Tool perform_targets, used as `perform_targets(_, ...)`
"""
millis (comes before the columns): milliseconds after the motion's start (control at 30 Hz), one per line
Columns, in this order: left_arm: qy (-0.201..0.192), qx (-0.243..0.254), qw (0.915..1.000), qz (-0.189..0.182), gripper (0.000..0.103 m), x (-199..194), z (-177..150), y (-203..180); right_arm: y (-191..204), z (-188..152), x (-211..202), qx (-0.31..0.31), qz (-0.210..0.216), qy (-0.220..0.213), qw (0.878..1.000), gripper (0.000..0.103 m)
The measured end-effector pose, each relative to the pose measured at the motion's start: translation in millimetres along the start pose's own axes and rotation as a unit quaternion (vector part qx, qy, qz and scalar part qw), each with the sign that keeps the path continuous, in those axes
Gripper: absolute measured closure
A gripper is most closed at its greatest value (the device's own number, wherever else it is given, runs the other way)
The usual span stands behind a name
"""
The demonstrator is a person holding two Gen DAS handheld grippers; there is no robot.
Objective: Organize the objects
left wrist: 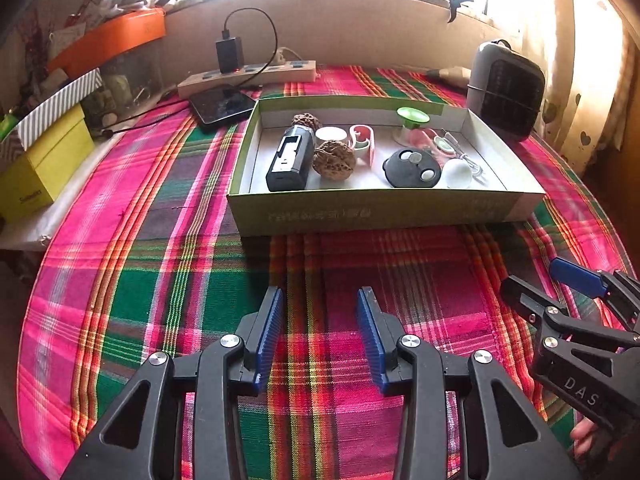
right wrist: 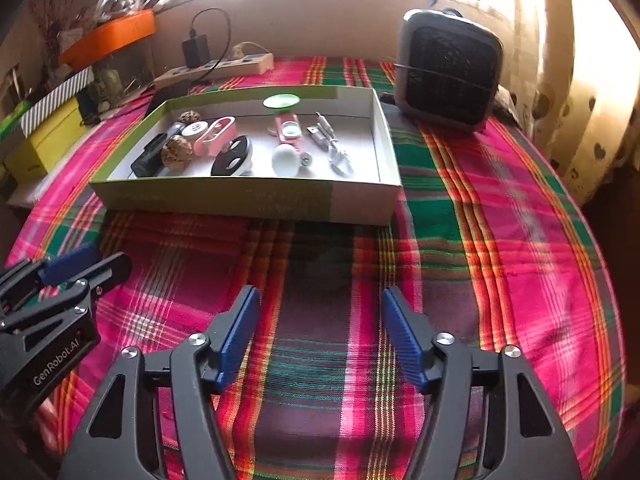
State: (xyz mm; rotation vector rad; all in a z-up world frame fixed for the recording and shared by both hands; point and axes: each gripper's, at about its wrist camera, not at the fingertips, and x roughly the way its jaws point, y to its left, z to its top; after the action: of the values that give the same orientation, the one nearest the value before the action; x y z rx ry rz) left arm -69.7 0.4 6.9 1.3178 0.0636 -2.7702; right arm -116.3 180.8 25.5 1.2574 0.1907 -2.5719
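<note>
Both grippers pointed downward over the plaid cloth [left wrist: 168,280] on the counter, side by side. The left gripper [left wrist: 320,332] had its blue fingers [left wrist: 272,332] apart, with only cloth between them. The right gripper [right wrist: 320,336] had its fingers wider apart, also empty. In front of them, well apart from the fingers, stood the shallow cardboard box [left wrist: 384,210], holding a black device [left wrist: 289,162], two walnuts [left wrist: 334,160], a black disc [left wrist: 412,168], a white egg-shaped thing [left wrist: 458,174] and other small things. Behind the box stood a small heater [right wrist: 450,68] and a power strip [left wrist: 248,76].
</note>
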Motion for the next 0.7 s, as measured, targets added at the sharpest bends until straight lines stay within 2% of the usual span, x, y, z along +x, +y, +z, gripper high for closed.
perform_targets(700,0.0,-0.001,1.0,0.006,0.065,0.1,0.1,-1.8,1.8,-0.5,0.0,-0.005,-0.003,0.001,1.0,0.038)
